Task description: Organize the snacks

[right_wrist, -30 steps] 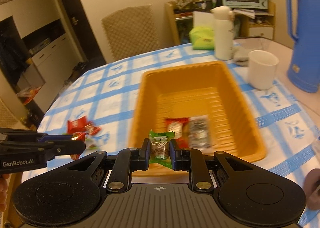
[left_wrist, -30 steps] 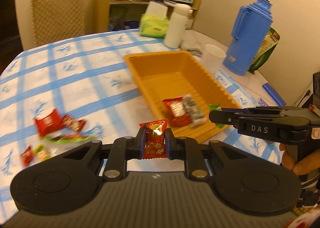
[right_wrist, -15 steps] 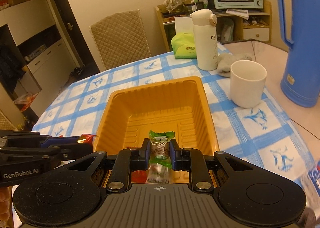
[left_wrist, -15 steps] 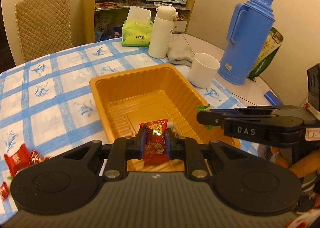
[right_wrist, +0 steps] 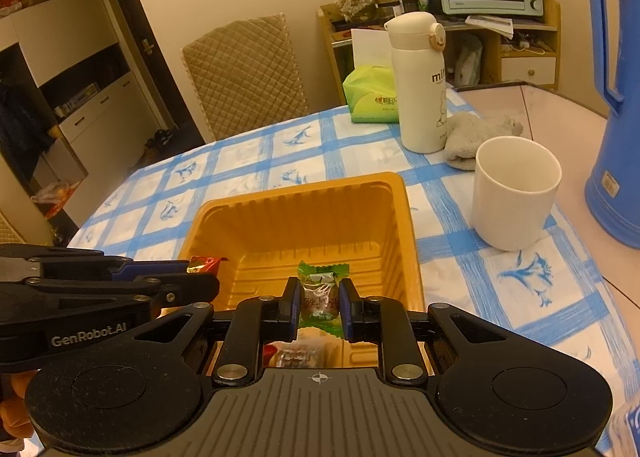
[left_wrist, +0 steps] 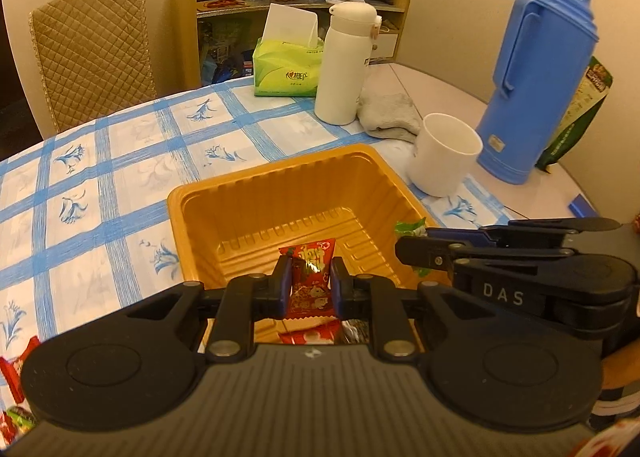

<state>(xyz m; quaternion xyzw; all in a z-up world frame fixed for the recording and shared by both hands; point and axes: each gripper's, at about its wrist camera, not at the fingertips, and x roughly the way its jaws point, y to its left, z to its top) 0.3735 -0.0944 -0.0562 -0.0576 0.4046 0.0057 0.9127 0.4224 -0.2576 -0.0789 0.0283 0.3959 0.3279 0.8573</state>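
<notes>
My left gripper (left_wrist: 308,283) is shut on a red snack packet (left_wrist: 310,281) and hangs over the near end of the orange tray (left_wrist: 280,193). My right gripper (right_wrist: 319,299) is shut on a green-wrapped candy (right_wrist: 321,295), also above the orange tray (right_wrist: 304,213). Each gripper shows in the other's view: the right gripper (left_wrist: 404,235) with its green candy at the right, the left gripper (right_wrist: 204,271) with its red packet at the left. Two packets (right_wrist: 296,355) lie on the tray floor under the fingers. More loose red snacks (left_wrist: 12,369) rest on the cloth at the lower left.
A white cup (left_wrist: 444,155) stands just right of the tray, a blue thermos jug (left_wrist: 536,77) beyond it. A white bottle (left_wrist: 344,61), a grey cloth (left_wrist: 388,117) and a green tissue box (left_wrist: 286,67) sit behind the tray. A padded chair (left_wrist: 92,53) stands at the table's far side.
Both grippers have moved forward over the tray with their snacks still held. The loose snacks on the cloth have slid off to the lower left of the left wrist view.
</notes>
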